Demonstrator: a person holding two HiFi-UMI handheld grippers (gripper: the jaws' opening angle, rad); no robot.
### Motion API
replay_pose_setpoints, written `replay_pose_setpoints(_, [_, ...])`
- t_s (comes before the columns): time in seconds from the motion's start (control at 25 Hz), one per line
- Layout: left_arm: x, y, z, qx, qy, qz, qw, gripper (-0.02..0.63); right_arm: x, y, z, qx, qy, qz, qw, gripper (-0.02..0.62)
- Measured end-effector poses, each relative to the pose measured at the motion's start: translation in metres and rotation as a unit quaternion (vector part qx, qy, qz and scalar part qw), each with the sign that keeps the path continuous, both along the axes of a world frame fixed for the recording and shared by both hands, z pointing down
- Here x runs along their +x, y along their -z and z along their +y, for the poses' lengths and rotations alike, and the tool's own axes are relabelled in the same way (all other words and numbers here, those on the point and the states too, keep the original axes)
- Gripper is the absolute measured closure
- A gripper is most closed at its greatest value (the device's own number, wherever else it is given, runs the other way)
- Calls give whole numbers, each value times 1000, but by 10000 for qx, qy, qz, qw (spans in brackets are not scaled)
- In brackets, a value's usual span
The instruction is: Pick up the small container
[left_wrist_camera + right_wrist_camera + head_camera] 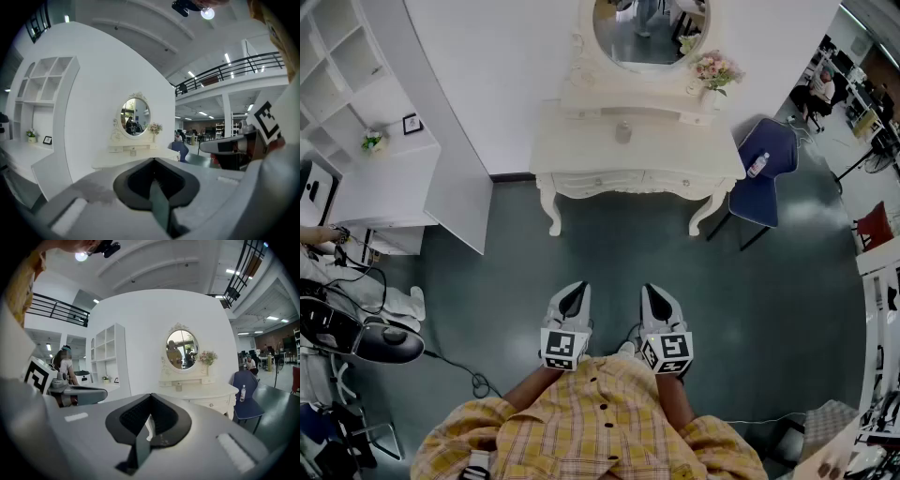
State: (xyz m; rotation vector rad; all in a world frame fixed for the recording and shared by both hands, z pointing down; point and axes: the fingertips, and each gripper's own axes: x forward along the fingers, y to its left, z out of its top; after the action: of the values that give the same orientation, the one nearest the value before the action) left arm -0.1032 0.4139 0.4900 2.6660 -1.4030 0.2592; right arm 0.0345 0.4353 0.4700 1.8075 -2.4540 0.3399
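Observation:
The small container [623,132], a little pale jar, stands in the middle of the white dressing table [581,150], below the oval mirror [642,33]. It shows as a tiny jar far off in the left gripper view [133,152] and in the right gripper view [178,387]. My left gripper [572,300] and right gripper [654,302] are side by side close to my body, well short of the table, pointing toward it. In their own views the left gripper [153,161] and right gripper [151,397] have jaws shut together with nothing between them.
A vase of pink flowers [715,75] stands at the table's right end. A blue chair [780,141] with a water bottle [757,165] is right of the table. White shelving [356,122] and a black office chair [375,342] with cables are at the left.

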Motion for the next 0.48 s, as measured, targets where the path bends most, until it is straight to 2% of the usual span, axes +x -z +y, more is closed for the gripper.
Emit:
replay_pose_setpoints(0.24, [-18, -1, -9, -76, -69, 137, 9999, 606, -11, -1, -8, 19, -111, -85, 9999, 597])
replay_pose_setpoints(0.48, [-31, 6, -21, 6, -333, 229, 9992, 606, -19, 1, -13, 59, -397, -74, 9992, 594])
